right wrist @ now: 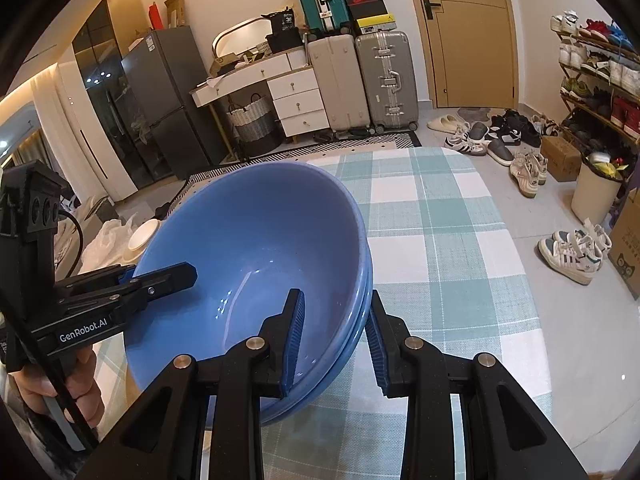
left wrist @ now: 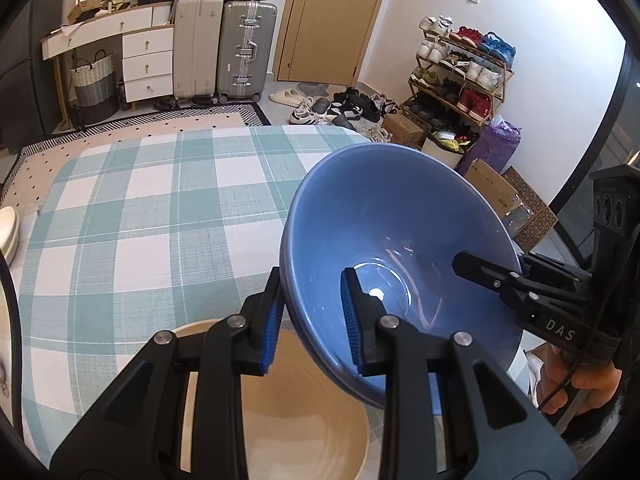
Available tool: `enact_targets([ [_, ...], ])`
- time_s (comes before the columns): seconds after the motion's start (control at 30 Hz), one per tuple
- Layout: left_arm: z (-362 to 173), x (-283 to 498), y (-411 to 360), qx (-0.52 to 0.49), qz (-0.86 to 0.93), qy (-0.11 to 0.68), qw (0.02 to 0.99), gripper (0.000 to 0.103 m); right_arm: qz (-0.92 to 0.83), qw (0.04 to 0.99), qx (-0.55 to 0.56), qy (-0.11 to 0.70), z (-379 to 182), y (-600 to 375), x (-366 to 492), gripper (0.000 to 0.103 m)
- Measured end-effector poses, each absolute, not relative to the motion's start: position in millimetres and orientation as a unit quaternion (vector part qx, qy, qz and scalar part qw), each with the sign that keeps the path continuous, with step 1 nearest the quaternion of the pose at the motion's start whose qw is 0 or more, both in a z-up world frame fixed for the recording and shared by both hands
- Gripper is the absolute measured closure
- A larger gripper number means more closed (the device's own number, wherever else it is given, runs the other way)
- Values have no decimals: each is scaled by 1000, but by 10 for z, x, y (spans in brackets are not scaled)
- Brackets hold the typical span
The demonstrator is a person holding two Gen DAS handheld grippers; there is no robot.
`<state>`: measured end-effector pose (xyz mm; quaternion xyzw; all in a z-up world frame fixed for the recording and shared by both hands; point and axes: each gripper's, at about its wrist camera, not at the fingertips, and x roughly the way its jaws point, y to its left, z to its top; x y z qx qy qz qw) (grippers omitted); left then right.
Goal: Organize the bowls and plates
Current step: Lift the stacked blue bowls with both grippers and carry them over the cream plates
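Down at the near edge of the left wrist view, the left gripper [left wrist: 312, 320] is nearly closed, its blue pads pinching the near wall of the blue bowl [left wrist: 400, 232], one finger outside and one inside the rim. And look at the edge of that bowl from the right wrist view: there are doubled rims, so this looks to be two blue bowls nested together, carried as one. The right gripper [right wrist: 336, 340] has the opposite side, jaws drawn in with a modest gap, one pad inside, one outside, clamped on that stacked wall. So it's a two-handed carry, with the bowl tipped toward the cameras and held clear of the checked tablecloth [left wrist: 140, 200]. Directly below the left gripper sits a beige bowl [left wrist: 304, 420], mouth up and empty as far as can be seen. My read: this is the transport step, blue bowl in the air between pick-up and put-down. Whether it is headed into that beige bowl or elsewhere, I can't tell. The next move calls for both hands travelling together and levelling the tilt, so neither pinch twists on the rim, then a soft set-down before either jaw opens. Farther off, at the table's left edge, a pale plate rim [left wrist: 8, 232] peeks in, and beyond it are suitcases [left wrist: 224, 48] and a shoe rack [left wrist: 460, 76].
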<state>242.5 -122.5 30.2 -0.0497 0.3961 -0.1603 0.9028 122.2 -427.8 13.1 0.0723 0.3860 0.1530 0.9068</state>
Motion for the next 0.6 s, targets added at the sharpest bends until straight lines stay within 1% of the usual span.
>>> enact_targets([
  [0.6, 640, 1850, -765, -59, -112, 372, 920, 79, 203, 906, 51, 368, 345, -3825, 1076, 71],
])
